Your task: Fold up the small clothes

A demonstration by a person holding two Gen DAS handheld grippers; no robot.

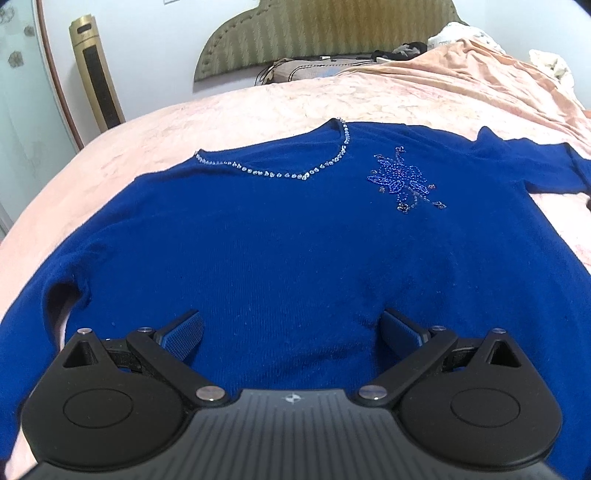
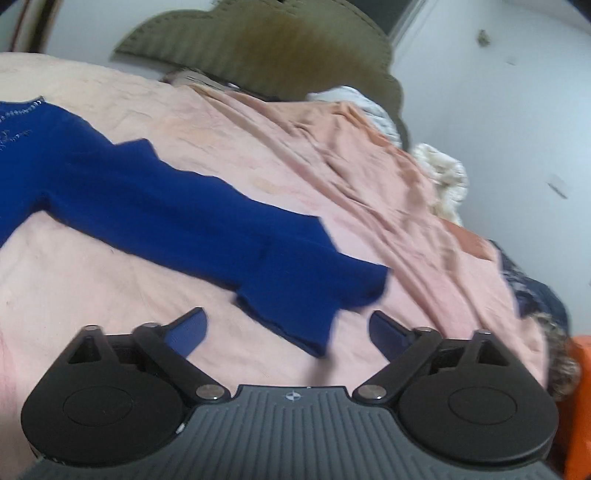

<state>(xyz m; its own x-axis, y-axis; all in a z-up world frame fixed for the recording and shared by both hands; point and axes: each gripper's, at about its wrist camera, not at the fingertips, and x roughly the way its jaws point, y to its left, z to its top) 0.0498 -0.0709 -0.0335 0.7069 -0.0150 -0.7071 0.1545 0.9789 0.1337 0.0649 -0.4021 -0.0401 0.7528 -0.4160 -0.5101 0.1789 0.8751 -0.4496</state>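
Observation:
A dark blue sweater [image 1: 280,236] lies spread front-up on the pink bed cover [image 1: 236,110], with a beaded neckline [image 1: 295,173] and a beaded flower [image 1: 404,179] on the chest. My left gripper [image 1: 291,334] hovers open over the sweater's lower body, with nothing between its blue pads. In the right wrist view one long sleeve [image 2: 192,221] stretches across the bed, and its cuff [image 2: 321,299] lies just ahead of my right gripper [image 2: 286,330]. That gripper is open, its pads either side of the cuff's edge and not pressing on it.
A green padded headboard [image 1: 325,29] and pillows stand at the far end. Rumpled pink bedding [image 2: 388,184] and white and dark cloths [image 2: 443,173] pile up on the right. A gold tower fan [image 1: 96,70] stands by the wall. An orange object [image 2: 580,406] sits at the right edge.

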